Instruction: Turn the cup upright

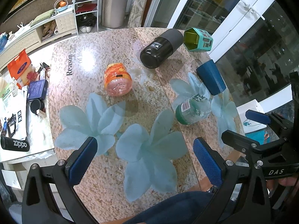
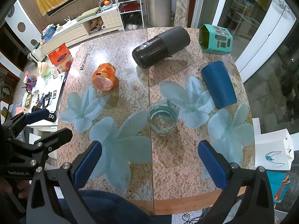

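Observation:
Several cups lie on their sides on the round table [image 1: 115, 43] [image 2: 173, 168]: an orange plastic cup [image 1: 117, 79] [image 2: 103, 76], a black flask [image 1: 160, 48] [image 2: 160, 46], a teal hexagonal tin [image 1: 198, 40] [image 2: 214, 38], a dark blue cup [image 1: 211, 77] [image 2: 218, 85] and a clear green-labelled cup [image 1: 192, 110] [image 2: 163, 118]. My left gripper [image 1: 147, 160] is open and empty above the table's near side. My right gripper [image 2: 149, 164] is open and empty, the clear cup just ahead of it. Each gripper shows in the other's view [image 1: 259, 119] [image 2: 35, 116].
A cluttered side table [image 1: 16, 102] with boxes and a black Zippo tube [image 1: 15, 143] stands left. White shelving [image 2: 84, 29] is at the back, glass doors [image 2: 261, 37] on the right. A white paper bag [image 2: 272, 149] sits on the floor right of the table.

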`<state>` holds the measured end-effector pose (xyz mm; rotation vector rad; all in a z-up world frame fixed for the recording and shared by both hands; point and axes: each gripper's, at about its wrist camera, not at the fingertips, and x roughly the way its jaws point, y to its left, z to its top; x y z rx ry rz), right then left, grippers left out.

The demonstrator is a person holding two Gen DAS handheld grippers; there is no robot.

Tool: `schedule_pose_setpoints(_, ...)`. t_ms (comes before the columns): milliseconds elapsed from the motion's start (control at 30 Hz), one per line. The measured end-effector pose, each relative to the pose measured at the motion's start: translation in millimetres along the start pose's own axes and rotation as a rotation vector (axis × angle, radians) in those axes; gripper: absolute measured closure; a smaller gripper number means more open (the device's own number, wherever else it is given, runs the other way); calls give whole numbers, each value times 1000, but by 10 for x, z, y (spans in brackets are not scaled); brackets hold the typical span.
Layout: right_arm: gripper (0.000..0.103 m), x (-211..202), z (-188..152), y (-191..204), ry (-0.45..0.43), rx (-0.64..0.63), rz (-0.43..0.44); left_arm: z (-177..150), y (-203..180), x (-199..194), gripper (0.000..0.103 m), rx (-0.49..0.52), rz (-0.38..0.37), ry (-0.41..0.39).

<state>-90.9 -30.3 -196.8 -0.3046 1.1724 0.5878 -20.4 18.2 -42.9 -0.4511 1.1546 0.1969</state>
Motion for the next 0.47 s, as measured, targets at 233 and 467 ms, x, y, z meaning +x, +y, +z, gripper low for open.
schedule_pose_setpoints(233, 0, -2, 0, 4, 1, 1, 0, -19, -8, 0, 0, 0, -2, 0)
schedule_pose_setpoints(467, 0, -16, -19, -9, -2, 7, 1, -32, -29, -21, 0, 8, -9, -10)
